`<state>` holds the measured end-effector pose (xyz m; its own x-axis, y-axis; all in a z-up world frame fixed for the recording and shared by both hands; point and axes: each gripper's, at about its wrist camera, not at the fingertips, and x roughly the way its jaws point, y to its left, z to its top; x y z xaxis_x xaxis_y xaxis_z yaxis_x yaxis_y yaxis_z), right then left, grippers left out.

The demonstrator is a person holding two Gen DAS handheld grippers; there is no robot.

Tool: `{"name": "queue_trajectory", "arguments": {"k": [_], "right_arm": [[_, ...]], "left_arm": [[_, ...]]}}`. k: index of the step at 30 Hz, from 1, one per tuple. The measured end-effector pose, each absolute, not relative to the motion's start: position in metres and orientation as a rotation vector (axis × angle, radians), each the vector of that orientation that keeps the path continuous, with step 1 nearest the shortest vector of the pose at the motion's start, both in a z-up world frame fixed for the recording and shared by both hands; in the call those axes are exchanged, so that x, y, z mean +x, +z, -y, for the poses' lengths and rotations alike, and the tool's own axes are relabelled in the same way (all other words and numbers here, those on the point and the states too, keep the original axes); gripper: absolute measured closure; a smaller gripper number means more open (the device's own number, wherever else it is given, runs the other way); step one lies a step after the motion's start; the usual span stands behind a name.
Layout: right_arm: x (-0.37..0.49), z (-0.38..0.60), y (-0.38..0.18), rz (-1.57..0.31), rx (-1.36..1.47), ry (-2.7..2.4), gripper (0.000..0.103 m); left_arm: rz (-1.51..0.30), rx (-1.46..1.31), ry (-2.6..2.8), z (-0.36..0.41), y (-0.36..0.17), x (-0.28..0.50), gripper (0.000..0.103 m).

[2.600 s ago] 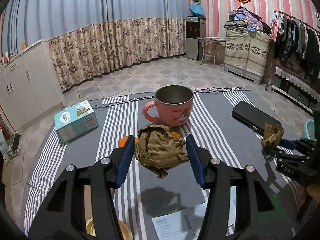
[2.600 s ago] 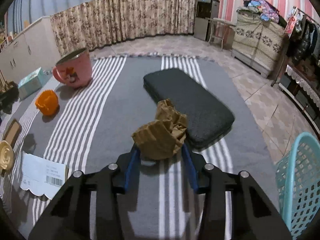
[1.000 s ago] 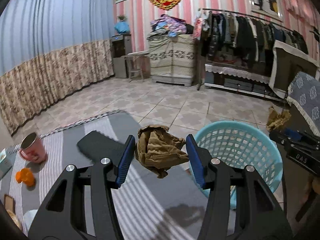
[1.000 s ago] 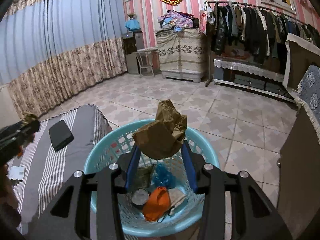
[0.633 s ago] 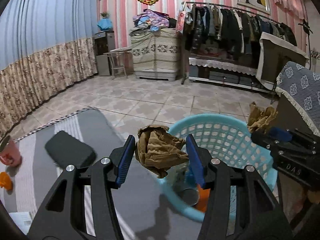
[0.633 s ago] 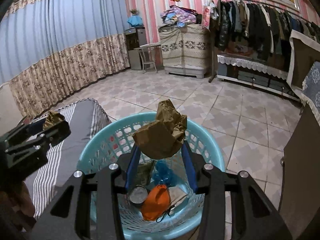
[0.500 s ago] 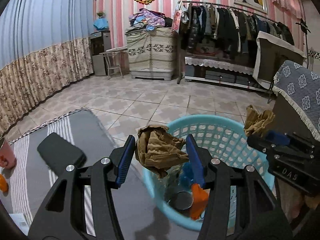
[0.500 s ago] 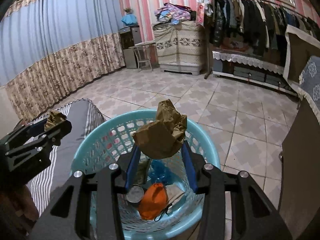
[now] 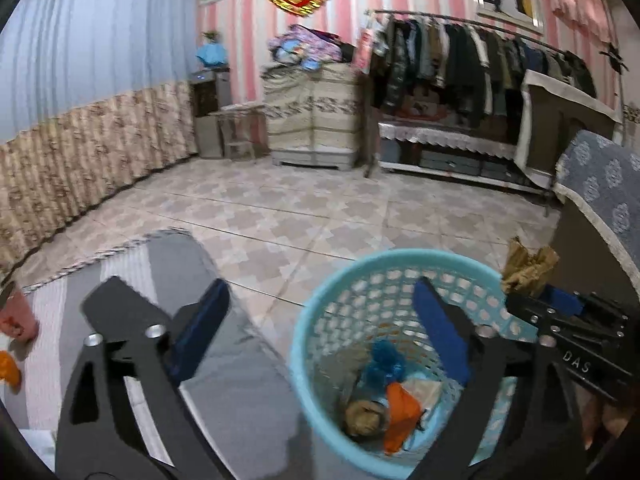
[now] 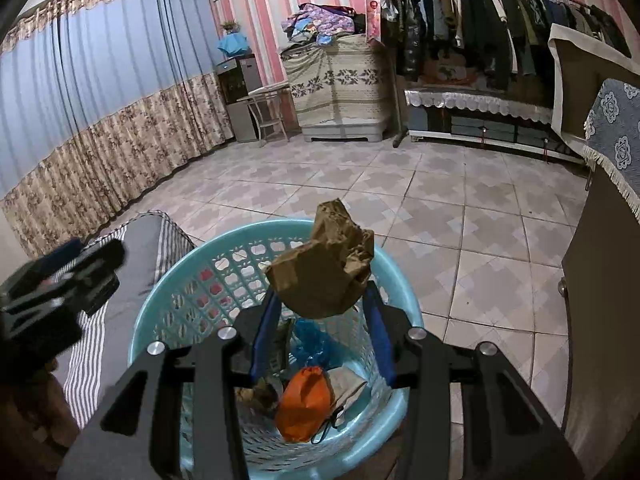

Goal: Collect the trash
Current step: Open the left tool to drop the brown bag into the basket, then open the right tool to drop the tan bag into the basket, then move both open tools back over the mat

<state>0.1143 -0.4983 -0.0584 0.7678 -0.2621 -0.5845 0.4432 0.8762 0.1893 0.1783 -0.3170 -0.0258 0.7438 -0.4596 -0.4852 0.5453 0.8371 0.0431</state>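
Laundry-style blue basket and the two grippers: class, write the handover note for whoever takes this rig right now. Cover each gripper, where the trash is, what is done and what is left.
Left gripper: its jaws have just been opening and now stand wide, with nothing between them, above the blue basket.
Right gripper: shut on a crumpled brown paper wad, held over the basket.
Done: the left's brown wad lies in the basket beside an orange bag and blue plastic.
Left: open the right gripper to drop its wad. Then check the striped cloth for more trash; little of it shows here.
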Motion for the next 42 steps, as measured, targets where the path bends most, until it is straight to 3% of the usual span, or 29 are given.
{"name": "queue_trajectory", "arguments": {"k": [10, 11, 13, 19, 42], "right_arm": [[0.133, 0.461, -0.047, -0.601, 0.213, -0.351, 0.057], [0.133, 0.459, -0.045, -0.597, 0.215, -0.346, 0.052], [0.132, 0.455, -0.04, -0.574, 0.21, -0.353, 0.022], [0.136, 0.447, -0.039, -0.593, 0.163, -0.348, 0.009], [0.139, 0.403, -0.023, -0.571, 0.138, -0.315, 0.008]], "left_arm": [[-0.473, 0.14, -0.469, 0.263, -0.013, 0.182, 0.006], [-0.472, 0.134, -0.46, 0.256, -0.012, 0.183, 0.006], [-0.47, 0.125, -0.448, 0.246, -0.009, 0.184, 0.006], [-0.454, 0.103, -0.414, 0.22, 0.0, 0.185, 0.006], [-0.501, 0.063, -0.226, 0.096, -0.01, 0.165, 0.005]]}}
